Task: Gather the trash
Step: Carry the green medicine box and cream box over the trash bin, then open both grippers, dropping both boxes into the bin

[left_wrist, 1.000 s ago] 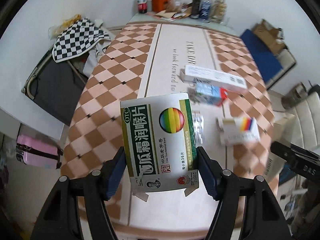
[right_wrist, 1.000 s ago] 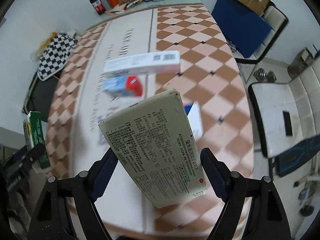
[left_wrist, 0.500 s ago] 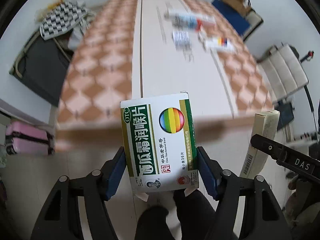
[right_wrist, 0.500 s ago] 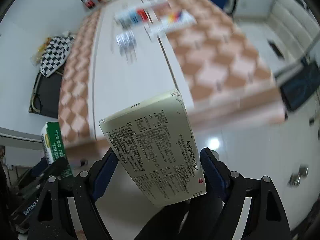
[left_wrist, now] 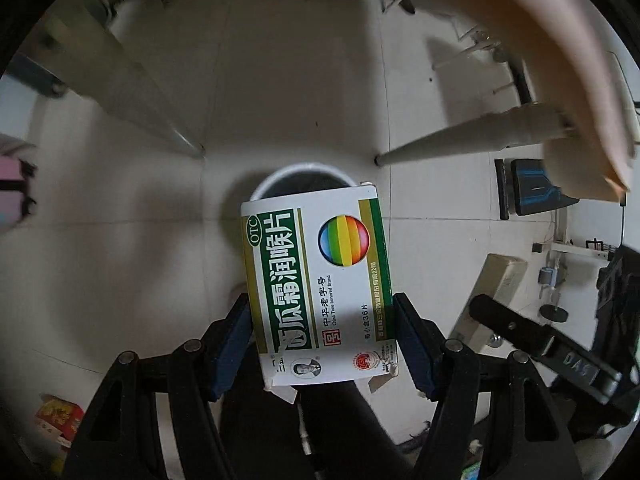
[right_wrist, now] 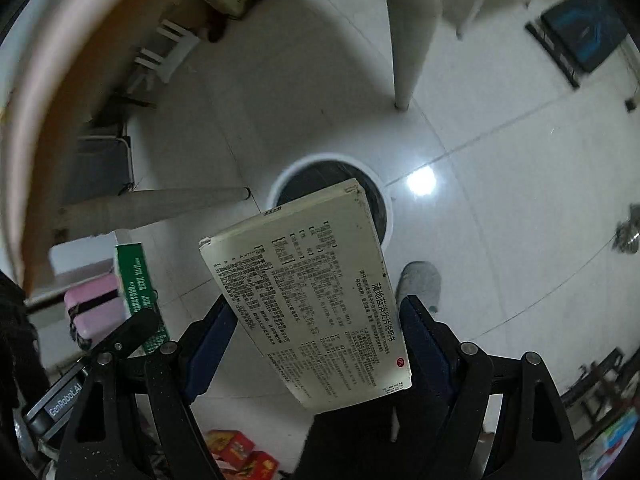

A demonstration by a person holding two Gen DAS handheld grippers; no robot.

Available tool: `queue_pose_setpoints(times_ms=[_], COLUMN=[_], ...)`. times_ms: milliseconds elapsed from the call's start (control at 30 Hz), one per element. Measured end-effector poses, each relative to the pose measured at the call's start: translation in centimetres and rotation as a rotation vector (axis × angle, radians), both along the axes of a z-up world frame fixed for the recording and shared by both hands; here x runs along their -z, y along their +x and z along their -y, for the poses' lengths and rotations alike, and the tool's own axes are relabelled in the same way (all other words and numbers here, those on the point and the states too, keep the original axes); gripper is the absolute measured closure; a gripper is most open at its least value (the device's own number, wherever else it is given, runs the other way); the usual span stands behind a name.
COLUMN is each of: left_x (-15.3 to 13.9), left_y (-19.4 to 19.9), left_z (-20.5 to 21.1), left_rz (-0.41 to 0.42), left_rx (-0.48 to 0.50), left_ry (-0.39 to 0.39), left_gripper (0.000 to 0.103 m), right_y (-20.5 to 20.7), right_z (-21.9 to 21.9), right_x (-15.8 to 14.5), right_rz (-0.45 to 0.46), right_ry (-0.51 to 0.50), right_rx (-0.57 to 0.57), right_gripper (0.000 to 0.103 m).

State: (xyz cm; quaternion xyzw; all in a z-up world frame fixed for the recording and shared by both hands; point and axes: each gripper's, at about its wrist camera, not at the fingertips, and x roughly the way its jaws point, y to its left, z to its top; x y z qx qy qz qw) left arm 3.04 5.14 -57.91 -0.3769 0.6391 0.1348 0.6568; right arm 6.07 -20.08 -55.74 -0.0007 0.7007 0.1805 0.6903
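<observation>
1. While both tools hung over the floor, the left gripper was clamped on the green-and-white medicine box, pads pressed to its long sides; the box stood out fwd of the fingers w/ the white-rimmed bin just past its far end.
2. The right gripper pinched the cream leaflet-print box the same way, tilted, w/ the bin ahead of its tip & partly hidden behind it.
3. Risk: neither box looked squarely over the opening, so letting go there could've clipped the rim & dropped trash onto the tiles.
4. Risk: the tools were close side by side; releasing both at once could've made the boxes collide & bounce out.
5. Risk: the table leg & table edge sat near the tools, so a swing fwd could've knocked a box loose.
6. Loose end flaps on the green box may've snagged a pad.
</observation>
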Motion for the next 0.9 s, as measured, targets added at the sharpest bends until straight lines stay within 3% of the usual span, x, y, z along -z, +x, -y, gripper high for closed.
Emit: queue_pose_setpoints(times_ms=[200,400,467,567,733,900], left_x=[8.8,13.5,13.9,13.6,11.9,9.9], left_y=[2.4,2.7,2.7,1.7,0.1,-0.5], left_z=[0.9,0.6,0.5,-0.1,-0.3,0.6], left_rz=[-0.035,-0.064,-0.074,-0.086,-0.125,-0.149], left_rx=[-0.006,-0.029,-0.045,-0.050,-0.027,0.019], left_ry=[-0.072,-0.116,-0.121,-0.090,0.014,0.137], left_gripper=[0.037,0.035,0.014,0.010,0.009,0.009], right_y=[2.5,5.3,6.0,6.6,5.8,4.8], right_z=[0.2,-0.6,-1.0,-1.5,-1.9,-1.9], right_x=[9.8,17.3,19.0,20.4,19.9,17.0], right_rz=[-0.049,-0.090,-0.108,-0.116,-0.091,-0.032], right_ry=[0.012,0.022,0.024,0.009,-0.029,-0.081], right_rx=[0.049,0.048,0.033,0.022,-0.014,-0.074], right_gripper=[0.019,0.018,0.018,0.005,0.004,0.003])
